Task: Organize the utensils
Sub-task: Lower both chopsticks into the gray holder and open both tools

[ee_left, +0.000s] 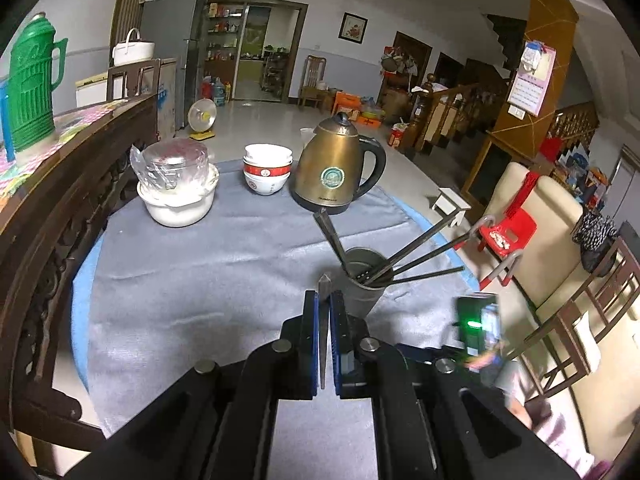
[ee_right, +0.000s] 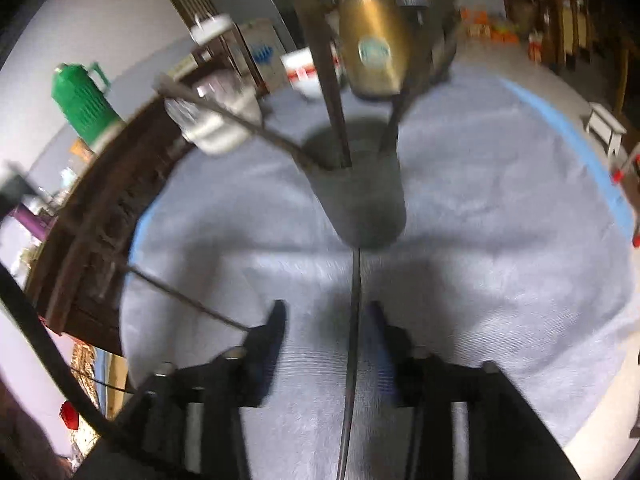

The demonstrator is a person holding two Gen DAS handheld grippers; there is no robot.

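Observation:
A grey holder cup stands on the grey cloth with several dark chopsticks fanned out of it. My left gripper is just in front of and left of the cup, shut on one dark chopstick whose tip sticks up between the blue pads. In the blurred right wrist view the same cup is straight ahead. My right gripper is open in front of it. A loose chopstick runs between its fingers, close to the right finger, and the left finger stands well clear.
Behind the cup are a brass kettle, stacked red-and-white bowls and a white pot with a wrapped lid. Dark carved wooden furniture with a green thermos borders the left. The round table's edge curves away on the right.

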